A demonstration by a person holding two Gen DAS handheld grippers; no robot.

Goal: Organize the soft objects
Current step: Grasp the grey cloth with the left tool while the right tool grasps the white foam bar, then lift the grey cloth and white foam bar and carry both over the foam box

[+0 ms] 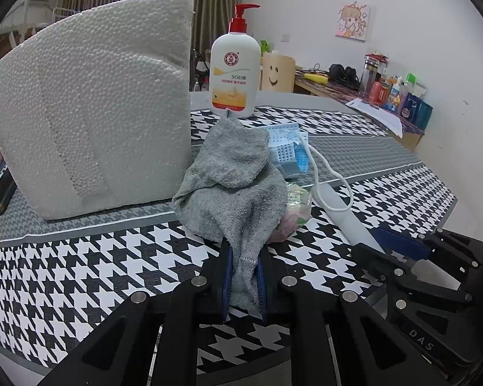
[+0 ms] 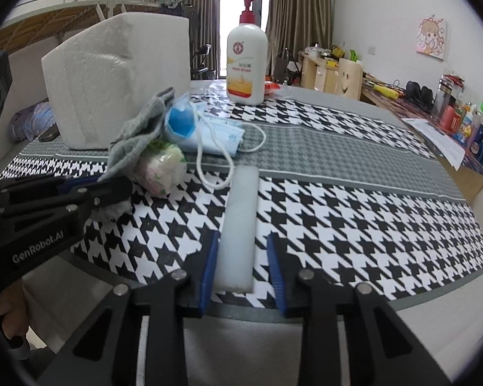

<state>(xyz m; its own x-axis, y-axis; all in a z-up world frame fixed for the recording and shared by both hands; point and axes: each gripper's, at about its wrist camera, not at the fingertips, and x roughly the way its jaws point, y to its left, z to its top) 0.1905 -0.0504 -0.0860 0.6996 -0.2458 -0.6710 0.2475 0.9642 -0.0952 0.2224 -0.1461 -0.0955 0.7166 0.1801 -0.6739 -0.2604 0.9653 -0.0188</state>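
My left gripper (image 1: 244,257) is shut on a grey sock (image 1: 232,183), whose bunched body lies on the houndstooth table cloth (image 1: 80,267); the sock also shows in the right wrist view (image 2: 135,135). Behind it lie a blue face mask (image 1: 288,151) with white ear loops and a small wrapped soft packet (image 1: 298,206). My right gripper (image 2: 243,241) is open, its fingers on either side of the near end of a pale white foam strip (image 2: 240,218). The mask (image 2: 206,132) and the packet (image 2: 161,167) lie left of the strip.
A large white foam block (image 1: 90,112) stands at the left. A lotion pump bottle (image 1: 235,74) stands behind the pile. A side desk (image 2: 434,109) crowded with bottles runs along the right wall. The table's near edge (image 2: 434,296) is close to my right gripper.
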